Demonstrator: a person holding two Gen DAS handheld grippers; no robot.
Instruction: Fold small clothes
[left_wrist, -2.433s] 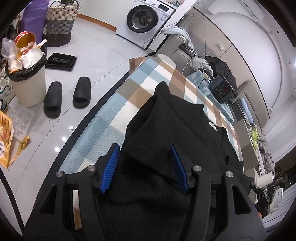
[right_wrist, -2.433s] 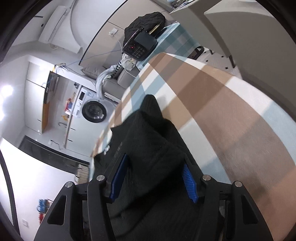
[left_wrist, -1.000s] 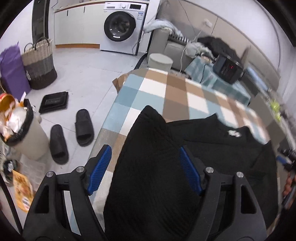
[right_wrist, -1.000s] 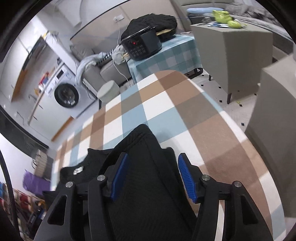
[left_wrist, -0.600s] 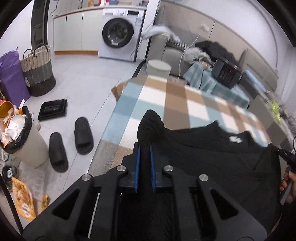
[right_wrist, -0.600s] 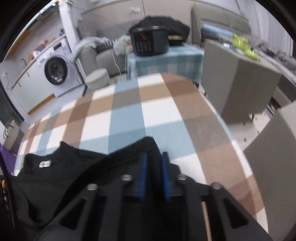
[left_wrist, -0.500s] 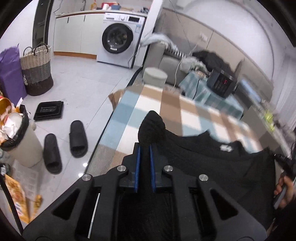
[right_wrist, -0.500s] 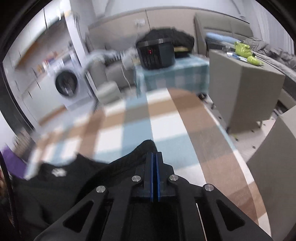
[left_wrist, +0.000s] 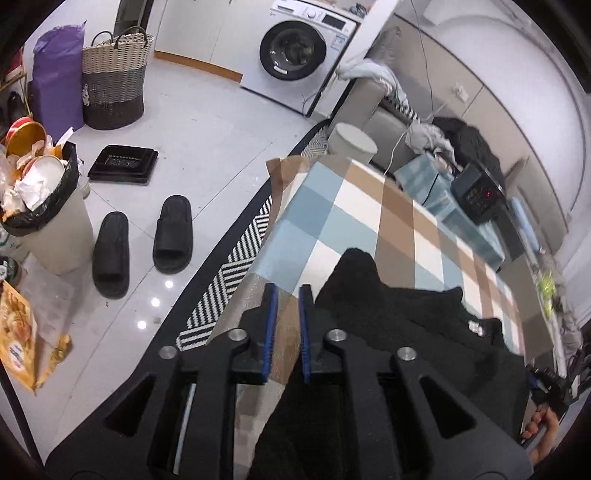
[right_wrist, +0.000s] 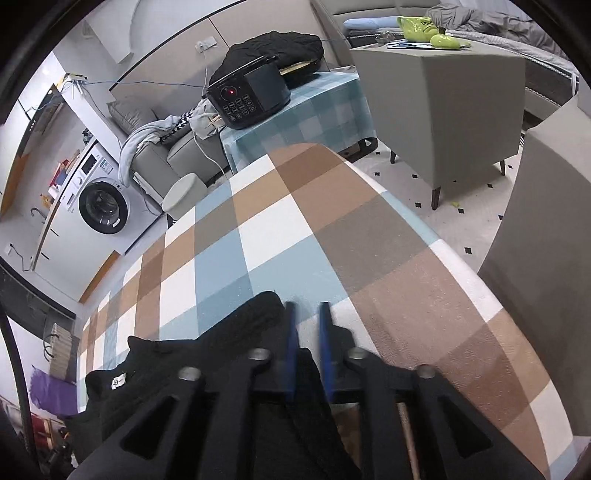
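A black knit garment (left_wrist: 406, 325) lies on the checked tablecloth (left_wrist: 354, 206), with a small white label at its neck. My left gripper (left_wrist: 287, 291) hovers at the garment's left edge. Its jaws are opening a little, and only tablecloth shows between the blue pads (left_wrist: 272, 306). In the right wrist view the garment (right_wrist: 207, 354) lies left of my right gripper (right_wrist: 306, 314). Those jaws are opening too; checked cloth (right_wrist: 280, 229) shows between the tips, and a dark fold lies low near their base, not pinched.
On the floor to the left stand a full trash bin (left_wrist: 48, 221), black slippers (left_wrist: 140, 243) and a woven basket (left_wrist: 112, 77). A black appliance (right_wrist: 247, 96) sits on a side table beyond the far edge. Grey cabinets (right_wrist: 443, 110) stand right. A hand (left_wrist: 543, 439) shows at lower right.
Both grippers closed on folds of the black garment, then carried them a little. Now both jaws have parted, and the cloth lies beside each gripper instead of between the pads.
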